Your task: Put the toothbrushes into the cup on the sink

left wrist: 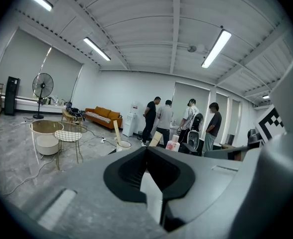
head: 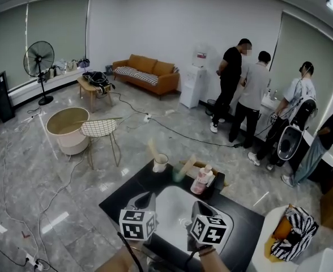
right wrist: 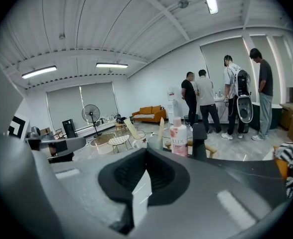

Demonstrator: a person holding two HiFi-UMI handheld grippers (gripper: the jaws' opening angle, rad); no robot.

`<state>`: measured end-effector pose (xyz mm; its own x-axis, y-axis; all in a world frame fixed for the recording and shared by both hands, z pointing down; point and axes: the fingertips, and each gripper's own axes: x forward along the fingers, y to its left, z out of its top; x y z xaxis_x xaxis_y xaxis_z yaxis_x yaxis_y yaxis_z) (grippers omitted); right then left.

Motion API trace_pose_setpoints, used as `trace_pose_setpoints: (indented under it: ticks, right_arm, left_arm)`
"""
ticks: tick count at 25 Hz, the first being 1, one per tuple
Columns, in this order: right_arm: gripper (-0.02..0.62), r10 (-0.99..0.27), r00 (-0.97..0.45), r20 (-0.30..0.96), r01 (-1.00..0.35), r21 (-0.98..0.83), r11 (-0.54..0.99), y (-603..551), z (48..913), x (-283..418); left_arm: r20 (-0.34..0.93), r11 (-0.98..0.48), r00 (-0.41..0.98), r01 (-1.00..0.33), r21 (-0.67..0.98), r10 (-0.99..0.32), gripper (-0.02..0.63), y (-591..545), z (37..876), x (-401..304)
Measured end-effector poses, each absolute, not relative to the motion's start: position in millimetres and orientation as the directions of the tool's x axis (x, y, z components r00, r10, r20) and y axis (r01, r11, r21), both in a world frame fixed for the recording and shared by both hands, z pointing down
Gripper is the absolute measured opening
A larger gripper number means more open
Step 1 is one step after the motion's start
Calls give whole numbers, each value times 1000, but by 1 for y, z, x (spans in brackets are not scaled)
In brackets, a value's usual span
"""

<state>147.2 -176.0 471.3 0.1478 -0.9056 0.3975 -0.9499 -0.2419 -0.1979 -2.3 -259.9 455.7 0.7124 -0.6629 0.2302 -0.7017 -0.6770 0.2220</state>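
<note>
A black counter [head: 241, 226] holds a white sink basin [head: 174, 207]. At its far edge a white cup [head: 160, 162] has a beige toothbrush [head: 152, 149] standing in it. Beside it, a second beige toothbrush [head: 188, 164] leans in a greenish cup [head: 179, 173]. My left gripper [head: 145, 199] and right gripper [head: 203, 208] hover side by side over the basin, short of the cups, both shut and empty. The left gripper view shows the shut jaws of the left gripper [left wrist: 146, 151] and the white cup [left wrist: 122, 144] beyond. In the right gripper view the right gripper [right wrist: 145, 154] points at both toothbrushes [right wrist: 161, 128].
A pink bottle [head: 202, 180] stands on the counter right of the cups, with a black faucet [right wrist: 200, 141] beside it. A striped bag [head: 295, 226] lies at the right. Several people [head: 251, 98] stand at the far wall. A wire chair [head: 99, 130] and cables are on the floor.
</note>
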Motion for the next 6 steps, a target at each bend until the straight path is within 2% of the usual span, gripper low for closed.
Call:
trace_pose_setpoints:
  ticks: [6]
  right_arm:
    - [3, -905, 160, 394, -947, -197, -254, -171, 470, 147]
  left_arm:
    - [228, -689, 723, -691, 219, -653, 8, -258, 454, 1]
